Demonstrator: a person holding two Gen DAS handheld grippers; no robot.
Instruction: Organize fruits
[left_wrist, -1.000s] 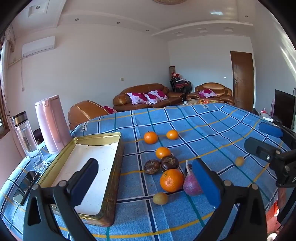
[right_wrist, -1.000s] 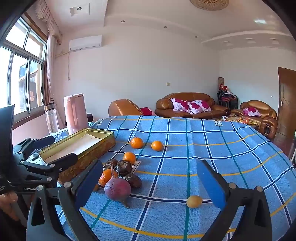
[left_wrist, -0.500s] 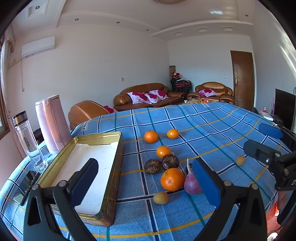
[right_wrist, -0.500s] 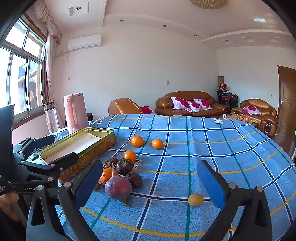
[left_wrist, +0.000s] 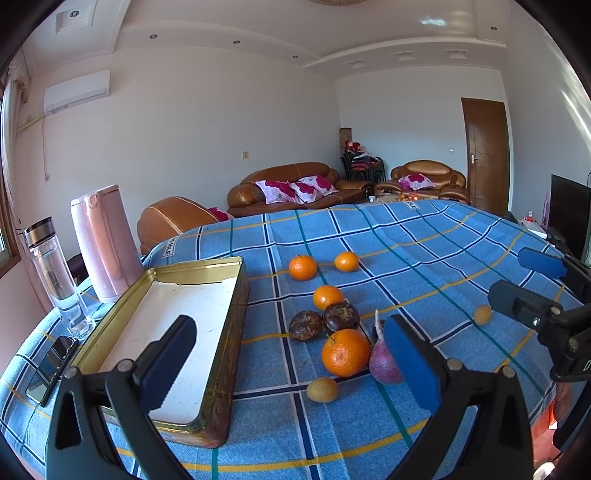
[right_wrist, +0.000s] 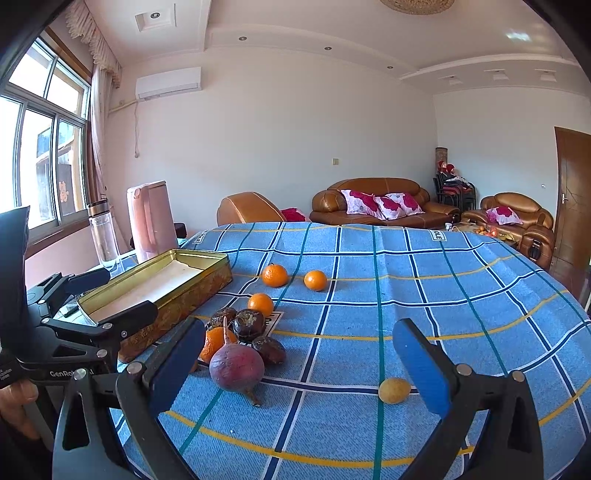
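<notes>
Fruit lies loose on a blue checked tablecloth: several oranges, the nearest a big orange, two dark wrinkled fruits, a purple root-like fruit and two small yellow fruits. A gold rectangular tin, with nothing inside, stands left of them. My left gripper hangs open above the tin's right wall and the big orange. My right gripper is open too, low over the cloth, with the purple fruit just inside its left finger. Neither holds anything.
A pink kettle, a clear bottle and a phone sit at the table's left edge beyond the tin. A hand holds the left tool. Brown sofas stand behind the table.
Both views have shifted only slightly; the fruits sit a touch lower and nearer in the right wrist view. Nothing was grasped or released.
</notes>
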